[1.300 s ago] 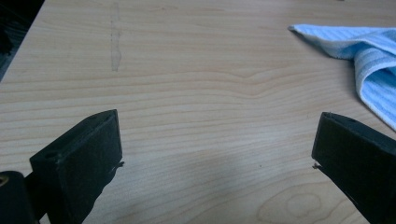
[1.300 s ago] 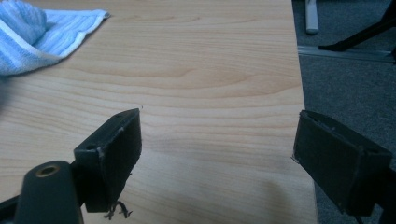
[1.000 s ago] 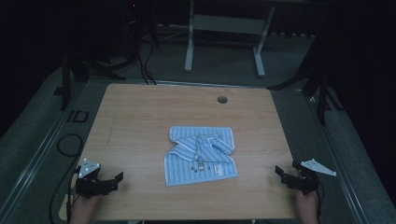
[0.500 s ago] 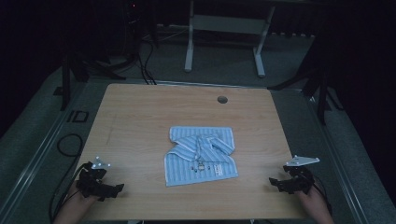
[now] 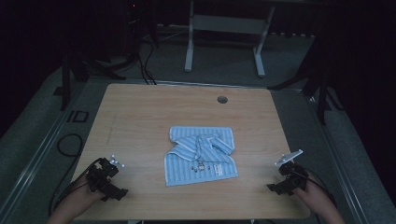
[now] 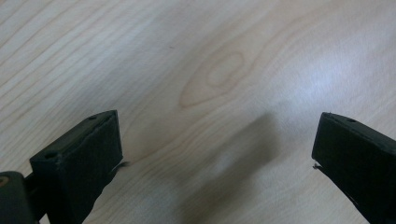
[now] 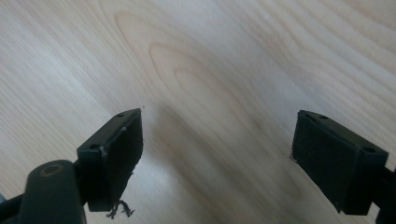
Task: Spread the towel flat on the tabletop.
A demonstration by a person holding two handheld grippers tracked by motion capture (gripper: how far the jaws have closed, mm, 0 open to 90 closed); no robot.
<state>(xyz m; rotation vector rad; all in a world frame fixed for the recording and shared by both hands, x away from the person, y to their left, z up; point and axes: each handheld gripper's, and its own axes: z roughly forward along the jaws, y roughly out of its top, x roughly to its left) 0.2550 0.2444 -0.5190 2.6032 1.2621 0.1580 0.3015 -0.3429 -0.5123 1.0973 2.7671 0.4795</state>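
Against the view of a second ago, the left gripper [image 5: 116, 192] has slid nearer the table's front edge and turned, its jaws now pointing in along the front left corner, while the folded shirt [image 5: 200, 156] lies where it did, unchanged. That shirt, taken here as the landmark, is pale blue with fine stripes, folded into a rough square with its collar and a loose flap uppermost and small dark buttons down its front; it rests flat at the middle of the wooden table [image 5: 140, 116]. Left of the shirt and well apart from it, the left gripper is held low over bare wood, its black jaws spread wide with nothing between them, and its own view shows the square matte fingers [image 6: 79, 163] above pale oak-like grain with a soft shadow. Behind the shirt, near the far edge, sits a round cable hole [image 5: 222, 99]. Right of the shirt, also well apart, the right gripper [image 5: 276, 188] has likewise drawn back toward the front edge and tipped its grey plate upward; its jaws stand wide apart and empty, a few threads of fluff clinging to one finger [image 7: 116, 149]. Nothing lies between either gripper and the shirt.
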